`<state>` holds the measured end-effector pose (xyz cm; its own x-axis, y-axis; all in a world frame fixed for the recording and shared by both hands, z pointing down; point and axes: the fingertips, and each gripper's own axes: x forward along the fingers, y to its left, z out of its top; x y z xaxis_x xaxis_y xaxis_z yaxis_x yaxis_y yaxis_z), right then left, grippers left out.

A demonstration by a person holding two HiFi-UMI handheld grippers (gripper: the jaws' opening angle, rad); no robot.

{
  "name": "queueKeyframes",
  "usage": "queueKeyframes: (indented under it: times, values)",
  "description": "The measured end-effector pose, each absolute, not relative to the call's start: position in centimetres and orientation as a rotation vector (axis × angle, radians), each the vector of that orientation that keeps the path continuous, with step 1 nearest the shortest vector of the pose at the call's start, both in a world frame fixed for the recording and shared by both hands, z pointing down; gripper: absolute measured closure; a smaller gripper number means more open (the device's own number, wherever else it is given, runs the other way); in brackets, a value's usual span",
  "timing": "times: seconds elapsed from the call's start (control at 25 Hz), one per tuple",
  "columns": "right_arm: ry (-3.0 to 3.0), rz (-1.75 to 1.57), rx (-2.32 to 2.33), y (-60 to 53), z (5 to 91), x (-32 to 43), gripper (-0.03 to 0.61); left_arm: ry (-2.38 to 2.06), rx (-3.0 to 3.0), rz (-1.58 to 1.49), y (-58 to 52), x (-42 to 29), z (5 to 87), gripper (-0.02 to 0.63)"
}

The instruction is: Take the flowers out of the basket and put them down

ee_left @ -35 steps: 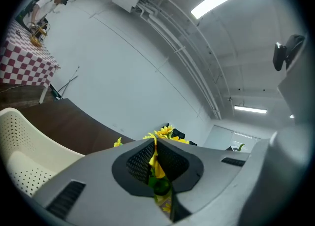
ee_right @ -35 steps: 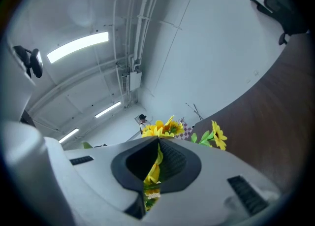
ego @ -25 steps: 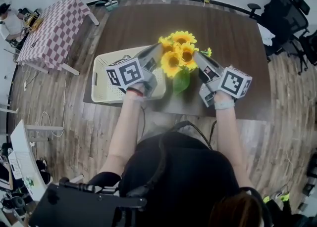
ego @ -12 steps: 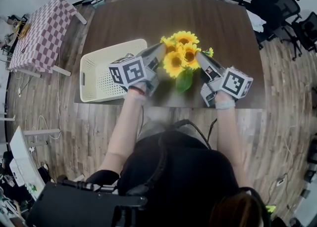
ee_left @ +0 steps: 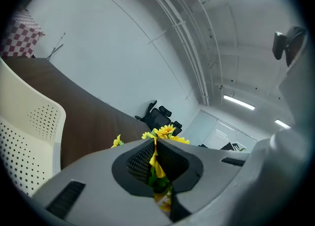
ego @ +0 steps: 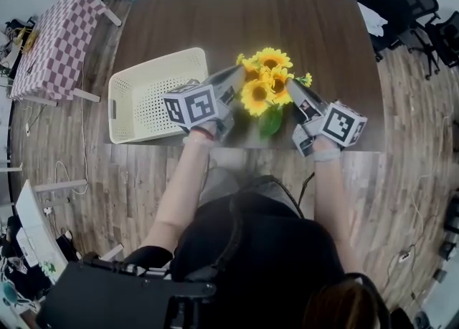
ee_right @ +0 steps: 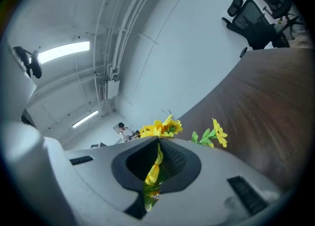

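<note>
Pinching the sunflower bunch from both sides above the dark wood table, right of the basket.
My left gripper and right gripper both clamp narrow, ribbed pads on soft yellow petals; basket cream, perforated, rounded-rectangular.

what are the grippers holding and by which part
The sunflower bunch, pinched from both sides: left hand-held gripper and right hand-held gripper each shut on petals and leaves near the heads.
</note>
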<state>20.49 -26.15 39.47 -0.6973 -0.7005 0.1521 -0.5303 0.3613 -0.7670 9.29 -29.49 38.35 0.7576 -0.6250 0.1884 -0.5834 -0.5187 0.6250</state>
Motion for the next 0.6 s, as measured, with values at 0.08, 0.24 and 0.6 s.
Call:
queueKeyframes:
  times: [0.08, 0.24, 0.6]
  values:
    - [2.421, -1.26, -1.104, -26.0, 39.9, 20.6, 0.577, -0.896, 2.244, -0.08, -29.3, 9.5, 39.0, 0.604]
    - [2.424, -1.299, -1.107, -25.5, 40.9, 21.4, 0.577, -0.914, 2.215, -0.073, -28.6, 10.1, 40.1, 0.604]
    - [2.418, -1.368, -1.075, -24.6, 43.3, 21.2, 0.577, -0.95, 2.164, -0.067, -27.3, 9.9, 42.7, 0.604]
